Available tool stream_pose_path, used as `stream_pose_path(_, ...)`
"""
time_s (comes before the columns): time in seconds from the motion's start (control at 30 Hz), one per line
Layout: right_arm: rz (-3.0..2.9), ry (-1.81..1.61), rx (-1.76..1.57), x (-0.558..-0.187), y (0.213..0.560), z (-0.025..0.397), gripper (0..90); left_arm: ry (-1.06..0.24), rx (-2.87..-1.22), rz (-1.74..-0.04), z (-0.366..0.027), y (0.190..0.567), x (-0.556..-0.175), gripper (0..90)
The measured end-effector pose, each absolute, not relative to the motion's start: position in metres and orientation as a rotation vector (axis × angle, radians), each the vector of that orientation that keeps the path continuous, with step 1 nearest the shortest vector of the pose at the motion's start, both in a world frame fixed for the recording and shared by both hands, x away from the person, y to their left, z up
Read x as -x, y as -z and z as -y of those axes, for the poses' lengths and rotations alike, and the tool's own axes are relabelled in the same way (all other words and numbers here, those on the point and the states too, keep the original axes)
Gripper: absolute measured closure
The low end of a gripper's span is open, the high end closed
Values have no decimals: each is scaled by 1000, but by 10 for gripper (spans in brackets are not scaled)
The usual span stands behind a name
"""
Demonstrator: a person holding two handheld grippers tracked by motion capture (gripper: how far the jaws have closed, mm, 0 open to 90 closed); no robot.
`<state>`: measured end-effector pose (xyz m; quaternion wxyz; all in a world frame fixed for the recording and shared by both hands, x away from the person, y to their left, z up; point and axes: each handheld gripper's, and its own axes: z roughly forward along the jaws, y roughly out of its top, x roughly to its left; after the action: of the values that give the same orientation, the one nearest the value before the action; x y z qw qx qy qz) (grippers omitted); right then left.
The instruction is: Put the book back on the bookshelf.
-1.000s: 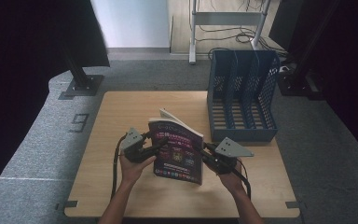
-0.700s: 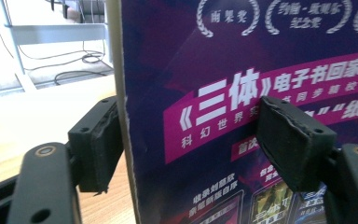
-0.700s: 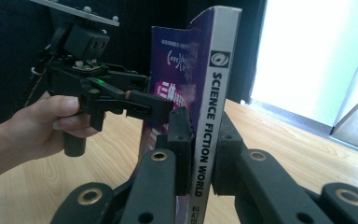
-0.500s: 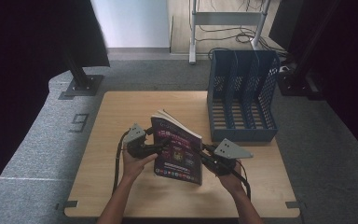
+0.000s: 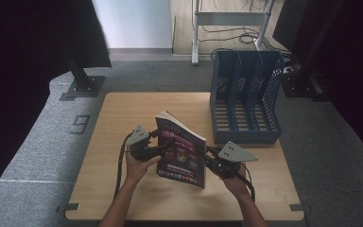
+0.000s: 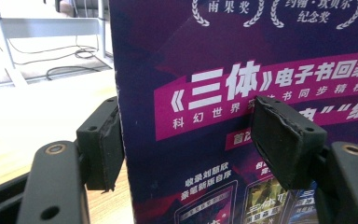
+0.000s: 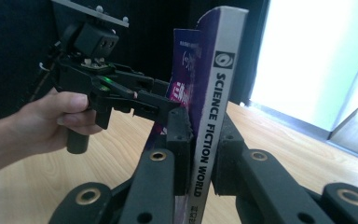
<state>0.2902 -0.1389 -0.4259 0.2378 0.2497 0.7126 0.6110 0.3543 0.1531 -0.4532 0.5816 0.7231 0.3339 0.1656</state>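
A person at a wooden table (image 5: 123,113) holds a book (image 5: 182,153) upright between two hand-held grippers, near the table's front edge and in front of a blue file rack (image 5: 246,101). From above, the left gripper (image 5: 163,147) meets the book's left edge, its jaw tips partly hidden against the dark cover; the left hand (image 5: 139,165) wraps its handle. In the left gripper view the cover runs off the frame on three sides, and one pad (image 6: 103,142) sits at the book's edge while the other pad (image 6: 284,140) lies over the cover, but whether they press on it cannot be told. The cover is deep purple with a magenta band, white Chinese lettering, laurel emblems at the top and small pictures along the bottom, cut off below. The book leans slightly, its pale page edges showing at the top. At right, the right gripper (image 5: 208,152) is clamped on the spine (image 7: 212,121), a grey strip reading "SCIENCE FICTION WORLD", the lower end hidden between the jaws. The right hand (image 5: 234,182) sits beneath a grey three-cornered plate (image 5: 236,152).
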Motion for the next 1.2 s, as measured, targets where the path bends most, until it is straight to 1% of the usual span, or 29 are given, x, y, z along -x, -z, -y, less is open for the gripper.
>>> stream_pose_path(0.13,-1961,-1644,-664,-288,425,136,785,-403,-1655,-782,-158,456,-353,410)
stream_pose_path(0.23,-1982,-1643,-674,-291,427,136,767,-411,-1648,-777,-160,457,-351,447)
stream_pose_path(0.43,-2049,-1581,-683,-299,438,125,761,-411,-1645,-767,-160,456,-349,451)
stream_pose_path(0.5,-2053,-1579,-694,-300,440,123,774,-413,-1645,-769,-160,456,-348,451)
stream_pose_path(0.87,-2027,-1569,-717,-302,441,123,801,-414,-1624,-777,-160,455,-347,453)
stream_pose_path(1.07,-1981,-1552,-649,-297,438,122,814,-420,-1610,-767,-158,446,-346,454)
stream_pose_path(1.2,-1977,-1579,-663,-297,437,123,813,-430,-1615,-760,-156,442,-345,453)
